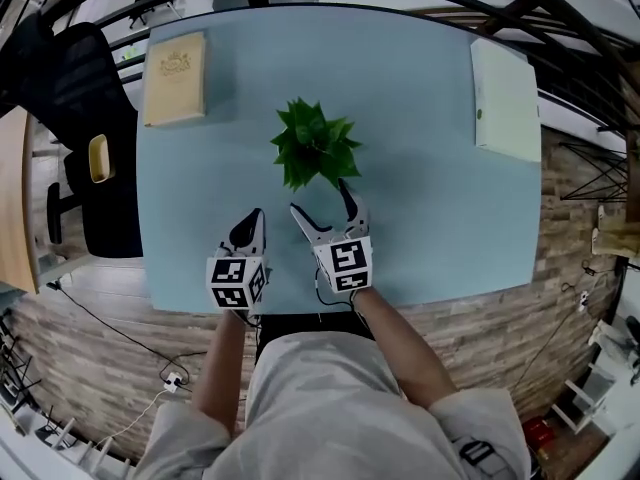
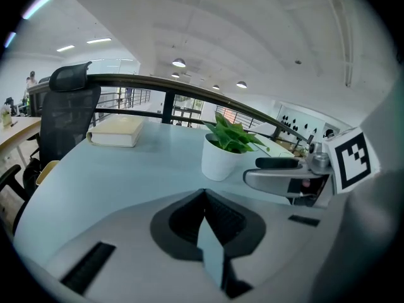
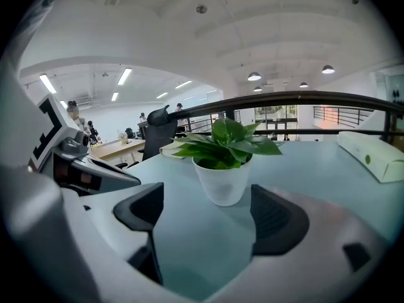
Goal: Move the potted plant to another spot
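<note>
A small potted plant (image 1: 313, 146) with green leaves in a white pot (image 3: 223, 180) stands near the middle of the pale blue table (image 1: 420, 218). My right gripper (image 1: 323, 200) is open, its jaws spread wide just short of the pot and aimed at it; nothing is between them. In the right gripper view the pot sits centred beyond the two pads. My left gripper (image 1: 250, 226) is shut and empty, to the left of the right one, near the table's front edge. The left gripper view shows the plant (image 2: 226, 147) ahead to the right, with the right gripper beside it.
A beige book (image 1: 176, 78) lies at the table's far left corner. A white box (image 1: 505, 100) lies along the far right side. A black office chair (image 1: 88, 138) stands left of the table. A dark railing (image 3: 297, 100) runs behind the table.
</note>
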